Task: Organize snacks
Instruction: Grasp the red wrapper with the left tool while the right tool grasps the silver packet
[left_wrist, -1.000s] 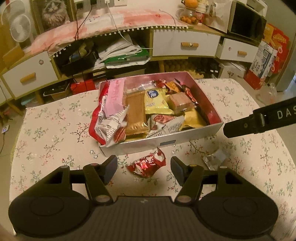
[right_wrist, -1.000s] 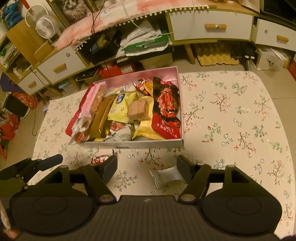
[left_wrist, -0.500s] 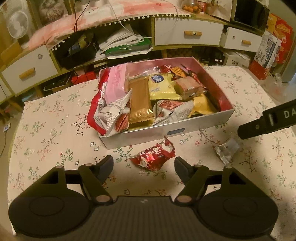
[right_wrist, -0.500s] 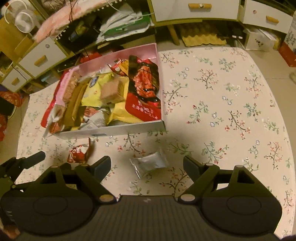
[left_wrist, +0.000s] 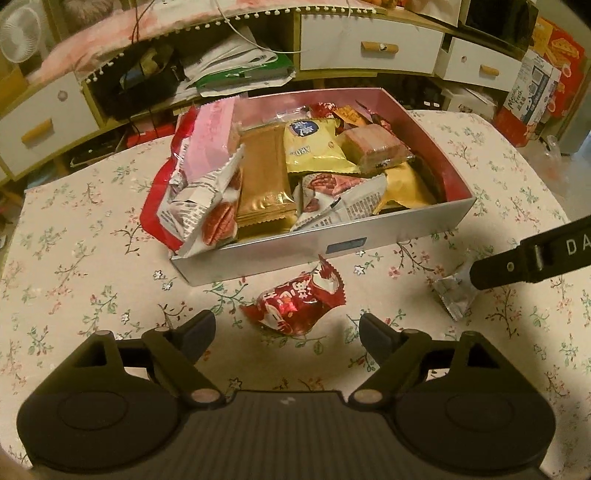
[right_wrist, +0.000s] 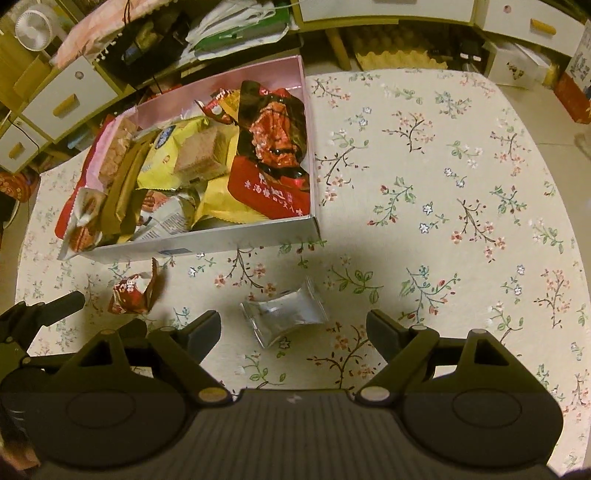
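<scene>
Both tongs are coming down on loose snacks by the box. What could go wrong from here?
1. The red candy lies close to the box wall; the left tongs may bump it.
2. The flat silver packet could slip from the right tongs.
3. The heaped box may spill snacks.

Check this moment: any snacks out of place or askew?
Yes. A red packet and a silver packet lie loose on the tablecloth in front of the box. Inside it, snacks are heaped and spill over its left edge.

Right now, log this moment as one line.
left gripper: open over red snack | right gripper: open over silver packet | both snacks outside box
</scene>
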